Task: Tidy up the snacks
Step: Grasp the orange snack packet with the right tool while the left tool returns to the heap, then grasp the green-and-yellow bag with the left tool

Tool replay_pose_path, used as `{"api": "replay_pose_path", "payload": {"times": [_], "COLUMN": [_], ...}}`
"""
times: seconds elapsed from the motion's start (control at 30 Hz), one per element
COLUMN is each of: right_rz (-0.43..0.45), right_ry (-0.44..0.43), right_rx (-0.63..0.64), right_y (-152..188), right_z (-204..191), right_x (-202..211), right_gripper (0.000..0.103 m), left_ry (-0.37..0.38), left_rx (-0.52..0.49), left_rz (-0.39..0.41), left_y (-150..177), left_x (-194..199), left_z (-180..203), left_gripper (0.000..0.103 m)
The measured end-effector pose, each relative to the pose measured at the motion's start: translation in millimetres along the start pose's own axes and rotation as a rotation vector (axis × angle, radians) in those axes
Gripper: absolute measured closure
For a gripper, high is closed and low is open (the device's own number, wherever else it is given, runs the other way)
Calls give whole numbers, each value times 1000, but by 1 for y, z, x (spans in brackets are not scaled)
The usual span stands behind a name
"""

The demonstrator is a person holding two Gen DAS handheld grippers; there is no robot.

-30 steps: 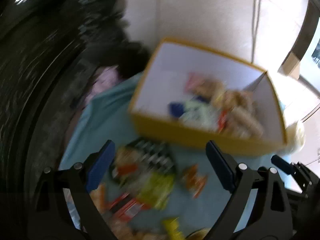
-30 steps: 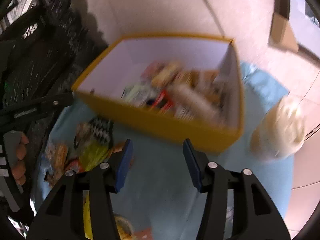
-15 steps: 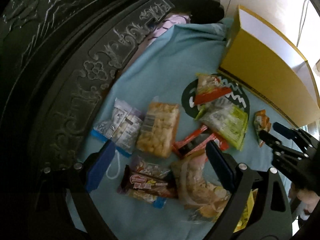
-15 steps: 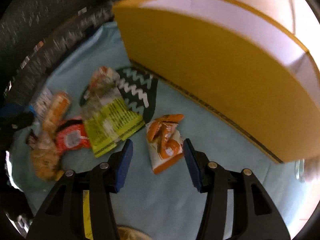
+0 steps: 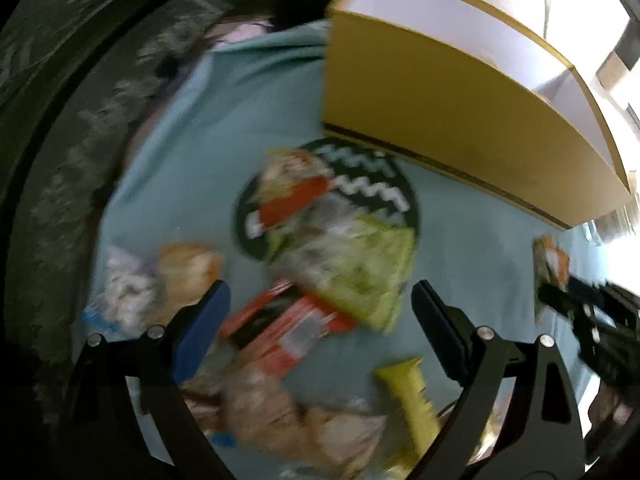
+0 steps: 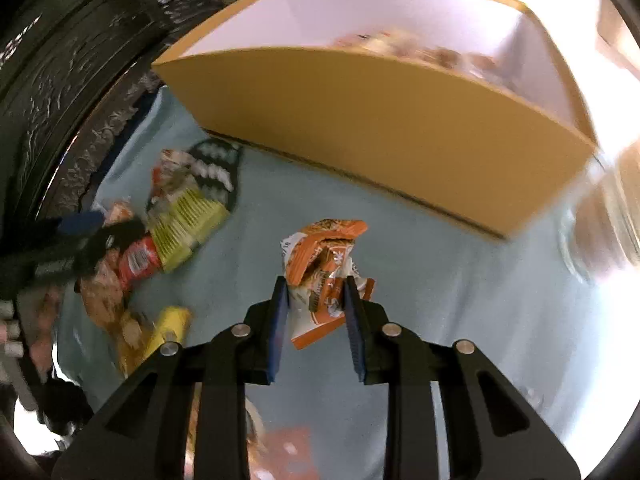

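Orange-and-white snack packet [image 6: 320, 276] lying on the blue-clothed surface [image 6: 440, 280] in front of the yellow box [image 6: 380, 128], long axis running from the camera toward the box. Right gripper [image 6: 316, 300] closing, fingers [image 6: 280, 312] flanking the packet's near half, contact unclear. Left gripper [image 5: 320, 320] wide open, holding nothing, above the blurred snack pile [image 5: 320, 280].

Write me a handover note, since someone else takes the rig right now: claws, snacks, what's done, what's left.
Right claw: jaws closing around the orange packet, which sits between them on the blue cloth.
Left claw: open, empty, above the snack pile.
Done: several snacks already lie in the yellow box.
Left: box the orange packet, then the pile.
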State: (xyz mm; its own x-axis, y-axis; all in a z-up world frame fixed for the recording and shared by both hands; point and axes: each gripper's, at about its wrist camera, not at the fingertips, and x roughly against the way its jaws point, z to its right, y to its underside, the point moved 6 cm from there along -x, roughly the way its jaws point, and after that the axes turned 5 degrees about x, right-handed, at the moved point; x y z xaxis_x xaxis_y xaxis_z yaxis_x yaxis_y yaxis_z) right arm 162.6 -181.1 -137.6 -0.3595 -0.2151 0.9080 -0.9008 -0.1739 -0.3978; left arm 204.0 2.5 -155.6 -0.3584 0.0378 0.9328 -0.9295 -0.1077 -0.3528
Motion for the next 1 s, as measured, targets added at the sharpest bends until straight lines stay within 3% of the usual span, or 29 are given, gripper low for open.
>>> {"api": "replay_pose_path", "payload": {"times": [0.2,0.23,0.27,0.3,0.33,0.37,0.4,0.5,0.57,0.67,0.7,0.87,1.0], "right_rz": [11,13,19,25,29,34,39,51,60,69,72,103,110], "right_ry": [1,1,1,-2,-6,-9,-12,-27,-33,-40,-40,-43,-49], "right_rx": [-54,-52,-49,-50,-49,-44,-38,-24,-15,2,4,5,10], "right_y": [26,25,24,22,21,19,17,13,11,9,8,2,-1], "right_z": [17,16,15,14,13,11,8,1,-5,-10,-11,-14,-15], "right_x": [19,19,21,24,27,29,30,34,39,45,46,60,65], "right_gripper": [75,75,75,75,75,75,75,75,75,75,75,75,75], "left_ry": [-48,-87,-95,-83,-53,-19,0,36,66,70,103,136,142], "left_rx": [-89,-99,-104,-98,-87,-89,-109,-92,-86,-91,-89,-101,-110], "left_rz": [-91,-96,-80,-76,-81,-80,-68,-115,-115,-66,-54,30,36], "left_y": [0,0,0,-1,-2,-2,-3,-2,1,6,7,8,8], "left_x": [-48,-57,-60,-60,-59,-57,-52,-46,-39,-15,-4,43,56], "left_z": [23,22,21,21,22,24,28,28,30,32,36,47,43], "left_gripper": [10,8,4,6,12,33,63,76,90,95,103,103,102]}}
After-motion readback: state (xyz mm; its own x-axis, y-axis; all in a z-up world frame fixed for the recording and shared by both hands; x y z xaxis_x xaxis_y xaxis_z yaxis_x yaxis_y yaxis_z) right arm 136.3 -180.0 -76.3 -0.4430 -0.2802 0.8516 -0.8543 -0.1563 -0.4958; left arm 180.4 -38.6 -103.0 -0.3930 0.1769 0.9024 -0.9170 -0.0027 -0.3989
